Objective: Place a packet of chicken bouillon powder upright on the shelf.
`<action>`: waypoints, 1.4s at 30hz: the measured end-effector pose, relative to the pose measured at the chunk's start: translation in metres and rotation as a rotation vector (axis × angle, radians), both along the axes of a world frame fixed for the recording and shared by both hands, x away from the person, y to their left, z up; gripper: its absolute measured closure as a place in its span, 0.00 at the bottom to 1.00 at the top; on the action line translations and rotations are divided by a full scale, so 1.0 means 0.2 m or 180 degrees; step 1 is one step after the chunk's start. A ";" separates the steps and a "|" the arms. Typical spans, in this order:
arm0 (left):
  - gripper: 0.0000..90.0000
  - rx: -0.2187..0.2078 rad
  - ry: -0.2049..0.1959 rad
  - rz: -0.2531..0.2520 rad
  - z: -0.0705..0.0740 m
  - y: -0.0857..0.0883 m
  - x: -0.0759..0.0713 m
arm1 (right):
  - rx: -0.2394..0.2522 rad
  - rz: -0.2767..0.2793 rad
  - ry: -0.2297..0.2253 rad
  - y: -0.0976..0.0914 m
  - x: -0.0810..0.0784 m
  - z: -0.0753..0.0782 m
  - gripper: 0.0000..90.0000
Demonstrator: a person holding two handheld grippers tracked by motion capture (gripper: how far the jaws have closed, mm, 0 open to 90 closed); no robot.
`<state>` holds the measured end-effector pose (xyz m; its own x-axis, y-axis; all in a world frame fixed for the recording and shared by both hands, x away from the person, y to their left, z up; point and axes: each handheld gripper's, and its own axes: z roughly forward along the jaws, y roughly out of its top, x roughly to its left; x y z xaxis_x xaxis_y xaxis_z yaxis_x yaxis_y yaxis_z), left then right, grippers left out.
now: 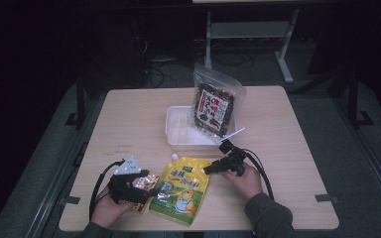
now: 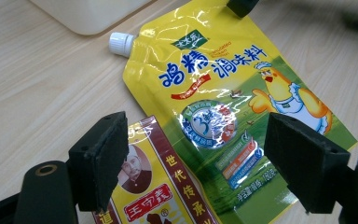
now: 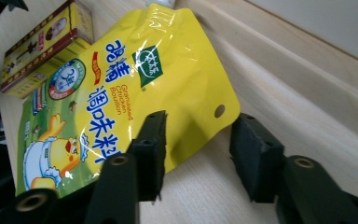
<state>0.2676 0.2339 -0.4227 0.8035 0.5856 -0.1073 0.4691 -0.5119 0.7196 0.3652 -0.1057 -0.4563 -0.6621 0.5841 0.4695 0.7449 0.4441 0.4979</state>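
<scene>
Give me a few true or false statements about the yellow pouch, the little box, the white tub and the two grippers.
1. The yellow pouch lies flat on the table. True.
2. The small box sits inside the white tub. False: it lies on the table beside the pouch.
3. The right gripper has its jaws astride the pouch's corner. True.
4. The left gripper is shut. False: its jaws stand open.
5. The seaweed bag lies flat beside the pouch. False: it stands in the tub.
</scene>
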 end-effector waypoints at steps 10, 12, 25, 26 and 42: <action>0.24 0.0004 0.0005 -0.0006 0.00 0.00 0.00 | 0.0138 0.0072 0.0227 0.00 0.01 -0.02 0.90; 0.24 0.0001 0.0003 -0.0011 0.00 0.00 0.00 | 0.0150 0.0107 0.0211 0.00 0.01 -0.01 0.95; 0.24 -0.0028 0.0052 -0.0015 -0.01 -0.02 0.01 | 0.0126 0.0161 0.0070 -0.03 -0.04 0.06 0.99; 0.24 -0.0029 0.0052 -0.0018 -0.01 -0.02 0.01 | 0.0137 0.0165 0.0055 -0.03 -0.04 0.07 1.00; 0.24 -0.0082 0.0128 -0.0144 -0.02 -0.09 0.03 | 0.0312 0.0183 -0.0341 -0.12 -0.14 0.28 1.00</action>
